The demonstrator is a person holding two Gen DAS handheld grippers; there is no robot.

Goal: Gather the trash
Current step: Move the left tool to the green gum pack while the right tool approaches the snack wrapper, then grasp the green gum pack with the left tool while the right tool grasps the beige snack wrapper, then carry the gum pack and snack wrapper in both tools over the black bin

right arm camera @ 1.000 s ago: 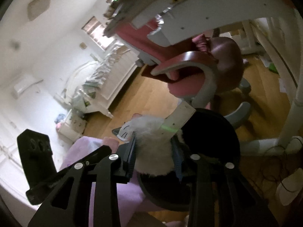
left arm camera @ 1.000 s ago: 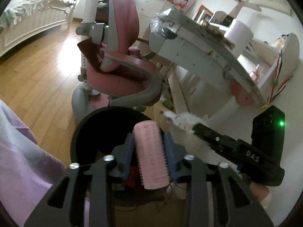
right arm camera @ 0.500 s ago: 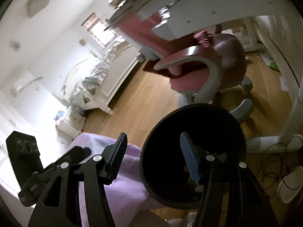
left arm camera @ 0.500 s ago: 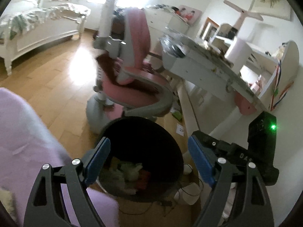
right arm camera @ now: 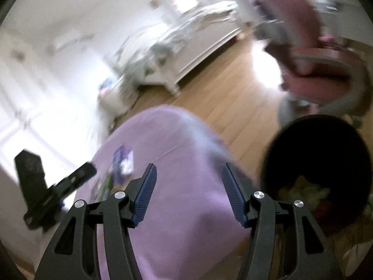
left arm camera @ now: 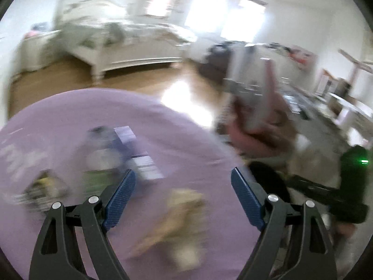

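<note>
Both frames motion-blurred. Left gripper [left arm camera: 181,196] jaws wide apart, nothing between them; purple cloth surface [left arm camera: 163,128] w/ blurry litter fills lower left: tan lump [left arm camera: 184,212] bottom center, white cards [left arm camera: 124,134] mid left. Right gripper [right arm camera: 188,189] about half open, empty. Black bin [right arm camera: 319,126] at right edge, trash inside at its bottom.

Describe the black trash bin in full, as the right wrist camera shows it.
The black trash bin is round, open-topped, dark and matte, likely plastic. It stands upright on the wooden floor, beside the purple-covered surface and in front of the pink chair. Pale, yellowish and reddish scraps lie at its bottom. The picture is blurred; nothing grips it.
</note>
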